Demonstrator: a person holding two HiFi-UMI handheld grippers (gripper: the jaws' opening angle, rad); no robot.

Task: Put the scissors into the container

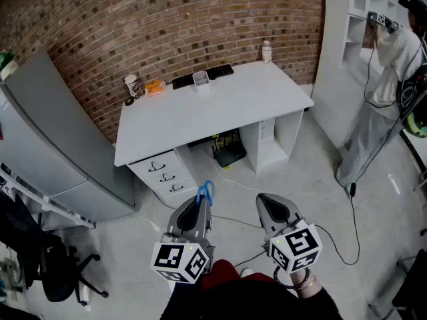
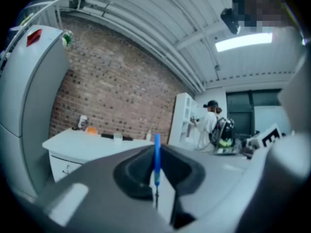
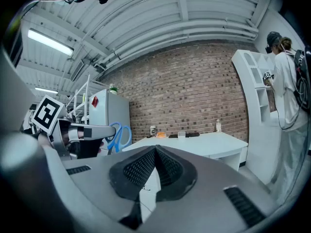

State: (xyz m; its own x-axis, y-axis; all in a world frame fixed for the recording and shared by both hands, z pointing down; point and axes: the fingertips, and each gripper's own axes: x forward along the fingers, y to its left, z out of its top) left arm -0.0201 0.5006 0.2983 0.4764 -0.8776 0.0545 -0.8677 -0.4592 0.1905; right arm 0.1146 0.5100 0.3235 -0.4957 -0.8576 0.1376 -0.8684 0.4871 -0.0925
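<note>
Blue-handled scissors (image 1: 205,192) stick out of my left gripper (image 1: 202,203), which is shut on them. In the left gripper view the scissors (image 2: 156,155) show edge-on between the pads. In the right gripper view the same scissors (image 3: 118,136) and the left gripper (image 3: 92,131) appear at the left. My right gripper (image 1: 269,209) is held beside the left one, shut and with nothing in it (image 3: 155,150). A small clear container (image 1: 200,79) stands near the back of the white desk (image 1: 220,109), well ahead of both grippers. It also shows small in both gripper views (image 2: 117,138) (image 3: 181,134).
On the desk are a black keyboard (image 1: 212,74), a cup (image 1: 132,85), an orange object (image 1: 155,87) and a bottle (image 1: 267,51). A grey fridge (image 1: 53,145) stands at the left. A person (image 1: 387,79) works at white shelves on the right. Cables (image 1: 347,225) cross the floor.
</note>
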